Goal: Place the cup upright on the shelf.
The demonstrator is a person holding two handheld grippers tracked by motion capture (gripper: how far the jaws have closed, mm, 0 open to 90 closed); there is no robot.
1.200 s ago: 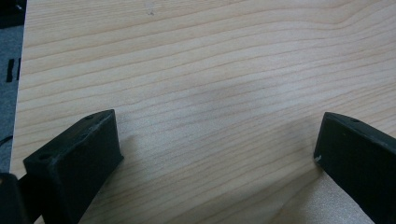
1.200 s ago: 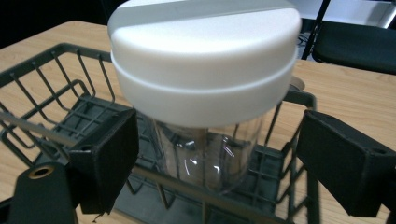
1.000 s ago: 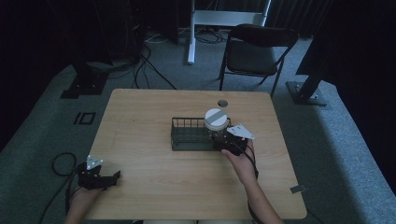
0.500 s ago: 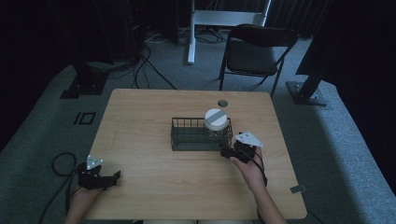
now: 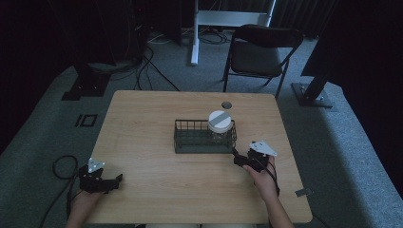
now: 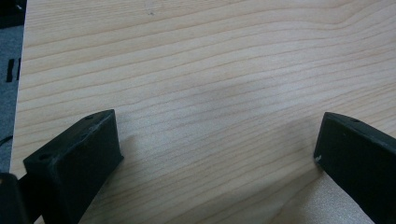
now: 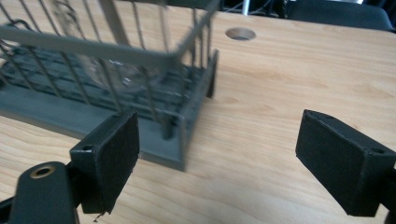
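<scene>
With the white-lidded glass jar (image 5: 220,126) standing in the right end of the wire basket (image 5: 190,141), I hold my right gripper (image 5: 243,159) empty, jaws apart, just off its right corner, my left gripper (image 5: 105,181) likewise agape far left, so placement looks done.

The tabletop (image 5: 157,118) is pale wood with fine wavy grain and a smooth, low-sheen finish. The basket (image 5: 190,142) is dark grey-green wire, thin metal rods with a matt coating, on a flat solid base rim. The jar (image 5: 219,132) standing in it looks like clear glass with a white lid (image 5: 220,120), matt. Both the left gripper (image 6: 215,154) and right gripper (image 7: 217,154) have matt black jaws, plastic-looking, with finely textured inner faces.
</scene>
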